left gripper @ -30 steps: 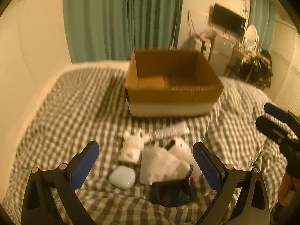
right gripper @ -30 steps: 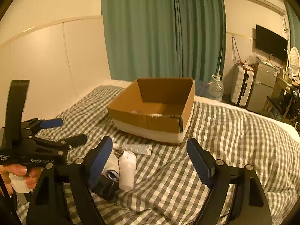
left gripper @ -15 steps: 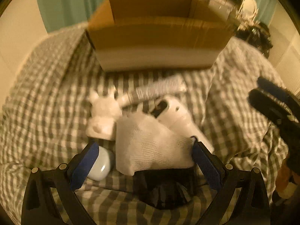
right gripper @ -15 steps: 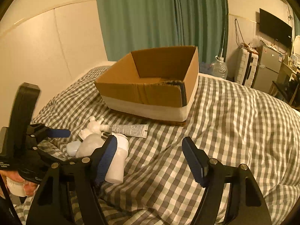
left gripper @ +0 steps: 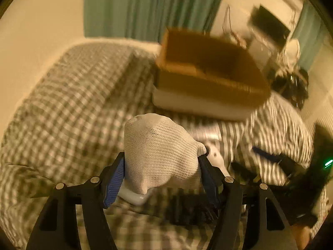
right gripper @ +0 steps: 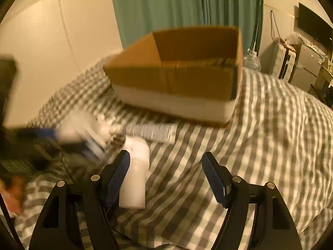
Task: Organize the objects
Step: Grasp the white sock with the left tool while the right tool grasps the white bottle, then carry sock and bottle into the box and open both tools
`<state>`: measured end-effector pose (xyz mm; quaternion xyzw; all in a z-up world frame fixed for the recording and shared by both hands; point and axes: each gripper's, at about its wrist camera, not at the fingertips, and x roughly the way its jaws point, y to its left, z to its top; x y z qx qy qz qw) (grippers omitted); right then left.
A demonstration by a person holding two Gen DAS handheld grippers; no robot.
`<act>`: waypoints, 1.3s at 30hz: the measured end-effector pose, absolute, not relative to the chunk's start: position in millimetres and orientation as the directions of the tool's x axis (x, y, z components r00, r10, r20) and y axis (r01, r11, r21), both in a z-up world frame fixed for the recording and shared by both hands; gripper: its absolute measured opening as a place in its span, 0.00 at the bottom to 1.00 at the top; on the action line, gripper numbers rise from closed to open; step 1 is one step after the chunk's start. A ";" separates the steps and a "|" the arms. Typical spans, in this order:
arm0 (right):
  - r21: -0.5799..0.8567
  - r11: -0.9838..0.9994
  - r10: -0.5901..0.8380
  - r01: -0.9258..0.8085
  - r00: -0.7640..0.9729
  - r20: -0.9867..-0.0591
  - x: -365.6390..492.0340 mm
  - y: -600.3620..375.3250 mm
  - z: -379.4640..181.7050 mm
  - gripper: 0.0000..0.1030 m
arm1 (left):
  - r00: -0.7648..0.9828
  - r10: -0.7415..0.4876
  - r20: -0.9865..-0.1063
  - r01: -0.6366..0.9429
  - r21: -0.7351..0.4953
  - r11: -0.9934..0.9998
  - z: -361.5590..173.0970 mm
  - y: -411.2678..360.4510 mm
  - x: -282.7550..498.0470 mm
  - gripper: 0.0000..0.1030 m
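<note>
**bedsheet_bob:** Claw check first: the left claw (left gripper: 161, 171) had just been closing, and its blue pads were pinched on both sides of a white knitted sock (left gripper: 160, 152), which bulged up between them. So that one was gripping the sock, no question.

**umi_fan:** And the right claw (right gripper: 165, 178)?

**bedsheet_bob:** Spread apart, nothing between the pads. A white bottle (right gripper: 135, 175) lay on the checked bed cover (right gripper: 270, 145) just beside its left finger, at about 9 o'clock from the gap. Couldn't tell if the finger actually touched it.

**umi_fan:** Where was the box?

**bedsheet_bob:** Open cardboard box (right gripper: 177, 79) sat on the bed at 12 o'clock from the right claw, brown on top with a white band along the bottom. In the left wrist view it was at roughly 1 o'clock, beyond the sock, and blurry.

**umi_fan:** Other stuff lying around?

**bedsheet_bob:** A flat tube (right gripper: 152, 131) with small print lay between the bottle and the box, near the box's front wall. Under the sock in the left view, a pale rounded case (left gripper: 133, 195) peeked out at 7 o'clock, and something dark lay on the cover at 6 o'clock. Too smeared to say what.

**umi_fan:** Background?

**bedsheet_bob:** Green curtain (right gripper: 166, 10) behind the box, dark TV (right gripper: 314, 27) on the wall at 2 o'clock.
</note>
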<state>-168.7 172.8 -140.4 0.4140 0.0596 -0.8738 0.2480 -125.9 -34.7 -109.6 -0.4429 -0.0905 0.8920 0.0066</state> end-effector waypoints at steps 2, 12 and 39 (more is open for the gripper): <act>0.103 -0.858 -0.393 0.503 -0.514 -0.763 -167.8 164.3 -146.1 0.69 | -0.637 0.067 -0.768 0.075 -0.149 -0.986 -101.5 -38.2 -122.4 0.67; 0.054 -0.834 -0.332 0.549 -0.420 -0.844 -176.4 126.6 -185.0 0.39 | -0.674 0.070 -0.735 0.021 -0.114 -0.993 -92.3 -26.7 -119.9 0.67; 0.109 -0.903 -0.399 0.415 -0.719 -0.569 -109.1 199.9 -19.9 0.39 | -0.868 0.117 -0.483 -0.102 -0.057 -0.993 14.3 -9.8 -82.9 0.67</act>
